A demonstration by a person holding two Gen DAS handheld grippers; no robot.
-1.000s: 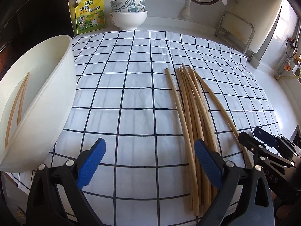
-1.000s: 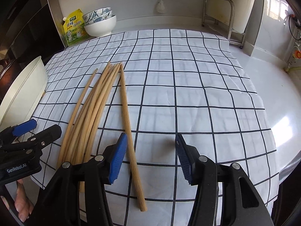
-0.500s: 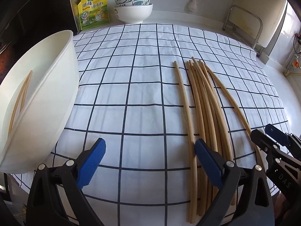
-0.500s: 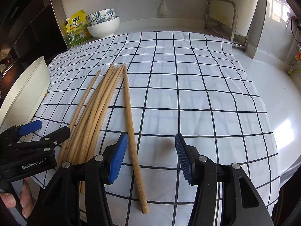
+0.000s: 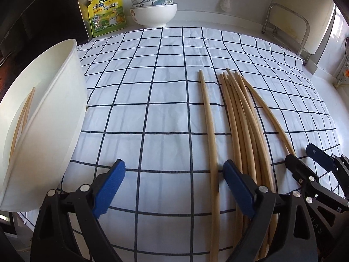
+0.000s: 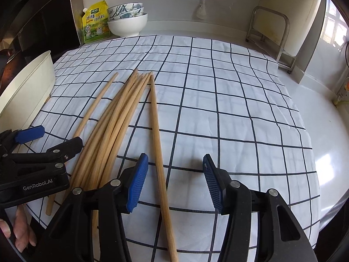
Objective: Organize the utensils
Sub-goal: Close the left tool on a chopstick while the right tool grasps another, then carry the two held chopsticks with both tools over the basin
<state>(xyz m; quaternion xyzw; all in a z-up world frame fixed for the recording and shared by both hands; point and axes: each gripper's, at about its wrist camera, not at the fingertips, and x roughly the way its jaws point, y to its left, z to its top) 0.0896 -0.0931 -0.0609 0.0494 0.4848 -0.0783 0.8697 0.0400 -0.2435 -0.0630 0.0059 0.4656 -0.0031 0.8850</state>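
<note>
Currently, the left gripper [image 5: 174,183] is held over the checked cloth [image 5: 152,100] on the desk, its fingers [image 5: 109,187] spread wide though they have just been closing a little; a single chopstick [image 5: 209,131] runs between them, just beside the right-hand finger, and is not pressed by either pad. The bundle of chopsticks [image 5: 242,122] is seen just beyond that same finger, toward the right gripper. A white tub [image 5: 50,131] with two chopsticks inside is found well off the left-hand finger. The right gripper [image 6: 172,181] is held with its fingers [image 6: 136,183] partly spread, having also just been closing, and one separate chopstick [image 6: 159,152] lies between them, nearer the left-hand finger and untouched. Far ahead of both fingertips, stacked bowls [image 6: 127,21] and a yellow pouch [image 6: 94,21] are seen against the wall.
</note>
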